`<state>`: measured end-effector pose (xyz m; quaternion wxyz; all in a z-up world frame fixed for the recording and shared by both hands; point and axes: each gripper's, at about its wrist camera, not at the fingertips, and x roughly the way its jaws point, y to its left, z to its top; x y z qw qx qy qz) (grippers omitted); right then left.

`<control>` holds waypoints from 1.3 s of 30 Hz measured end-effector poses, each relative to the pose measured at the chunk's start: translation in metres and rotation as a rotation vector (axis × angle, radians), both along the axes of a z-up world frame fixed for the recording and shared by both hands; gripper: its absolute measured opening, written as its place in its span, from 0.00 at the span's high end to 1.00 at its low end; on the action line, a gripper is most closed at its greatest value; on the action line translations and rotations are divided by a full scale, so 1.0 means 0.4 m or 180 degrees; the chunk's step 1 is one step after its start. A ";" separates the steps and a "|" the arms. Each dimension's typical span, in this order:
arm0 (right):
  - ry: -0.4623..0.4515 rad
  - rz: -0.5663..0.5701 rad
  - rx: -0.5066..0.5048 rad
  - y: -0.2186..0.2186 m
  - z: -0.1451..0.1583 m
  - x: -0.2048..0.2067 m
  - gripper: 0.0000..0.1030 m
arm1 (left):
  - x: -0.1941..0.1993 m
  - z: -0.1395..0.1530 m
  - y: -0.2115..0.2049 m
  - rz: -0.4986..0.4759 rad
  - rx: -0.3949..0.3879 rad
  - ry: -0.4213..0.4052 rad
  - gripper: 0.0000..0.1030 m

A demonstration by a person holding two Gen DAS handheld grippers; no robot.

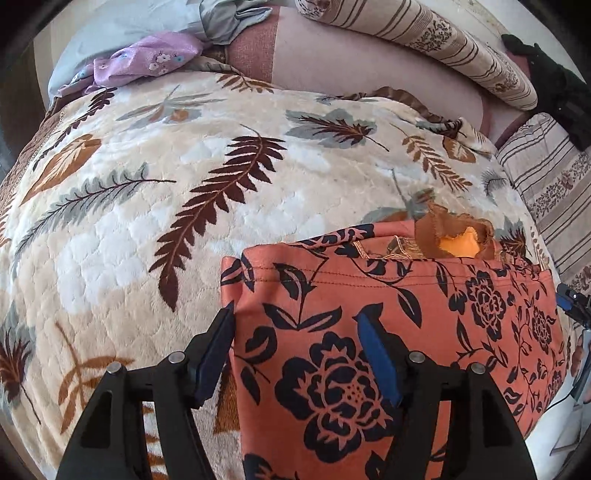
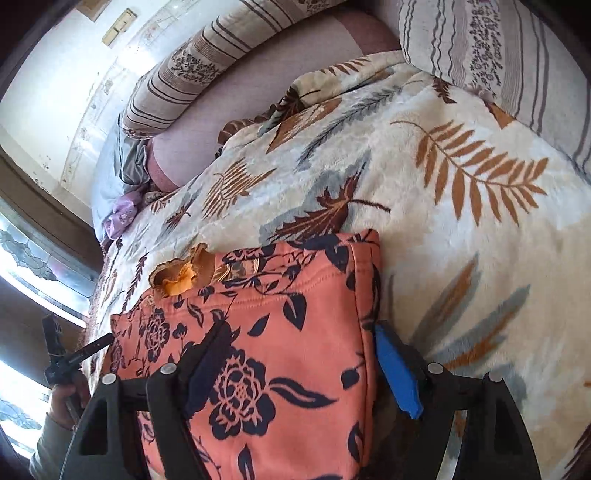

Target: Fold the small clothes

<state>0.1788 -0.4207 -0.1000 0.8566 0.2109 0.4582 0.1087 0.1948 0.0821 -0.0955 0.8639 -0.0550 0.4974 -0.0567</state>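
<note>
A folded orange garment with a dark navy flower print (image 1: 388, 332) (image 2: 258, 332) lies flat on the leaf-patterned blanket (image 1: 147, 184) (image 2: 461, 240). A brown and yellow ruffled bit (image 1: 454, 236) (image 2: 177, 275) pokes out at its far edge. My left gripper (image 1: 295, 314) hovers open over the garment's left edge, one finger off the cloth and the other above the print. My right gripper (image 2: 301, 328) is open over the right edge, its blue pad (image 2: 397, 373) outside the fold. Neither pair of pads presses the cloth. Each gripper shows at the other view's border: right gripper (image 1: 572, 299), left gripper (image 2: 74, 354).
Striped pillows (image 1: 443, 48) (image 2: 498, 55) line the far and right sides of the bed. A purple flowered cloth (image 1: 147, 62) (image 2: 122, 214) and a grey cloth (image 1: 229, 18) lie at the far left corner. A window (image 2: 29, 258) stands left of the bed.
</note>
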 end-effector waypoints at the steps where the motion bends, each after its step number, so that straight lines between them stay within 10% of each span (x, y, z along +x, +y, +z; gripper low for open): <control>1: 0.0022 -0.0002 -0.0131 0.009 -0.001 0.015 0.56 | 0.007 -0.006 0.000 0.0016 0.0035 0.0024 0.49; 3: 0.0125 0.0078 -0.0382 0.028 -0.015 0.039 0.76 | 0.023 -0.018 0.002 0.0040 0.0077 0.0150 0.89; 5: 0.0118 0.0156 -0.0630 0.042 -0.012 0.044 0.92 | 0.020 -0.002 0.005 0.0048 0.0052 0.0094 0.95; 10: -0.0317 0.0102 -0.0942 0.048 0.098 0.005 0.94 | -0.020 0.120 0.000 0.0062 0.0094 -0.0470 0.95; 13: -0.0281 0.0005 -0.0849 0.025 0.087 0.058 0.94 | 0.033 0.092 0.005 0.0124 0.0104 -0.0344 0.95; 16: 0.0379 0.0046 -0.0621 0.013 -0.054 0.142 0.86 | 0.089 -0.025 0.011 0.0218 0.0109 0.0217 0.84; 19: 0.0181 -0.0108 -0.0495 0.004 -0.032 0.112 0.79 | 0.041 0.013 0.031 0.0279 0.0015 -0.0044 0.55; 22: 0.0040 -0.0302 -0.0483 -0.010 0.020 0.051 0.22 | -0.039 0.100 0.052 0.0370 0.0019 -0.0381 0.38; 27: -0.0286 -0.0203 0.0208 0.000 0.134 -0.087 0.22 | -0.209 0.212 0.011 0.0150 0.0035 -0.0709 0.37; 32: 0.0091 0.0516 0.1157 0.114 0.075 -0.162 0.20 | -0.311 0.143 -0.053 -0.0008 -0.0017 -0.0604 0.27; 35: 0.0587 0.0183 0.0940 0.117 -0.066 -0.165 0.21 | -0.279 -0.029 -0.055 0.0067 0.0333 0.0198 0.27; 39: 0.0356 -0.0077 0.0915 0.121 0.009 -0.226 0.23 | -0.327 -0.002 -0.008 0.0351 0.0220 0.0022 0.22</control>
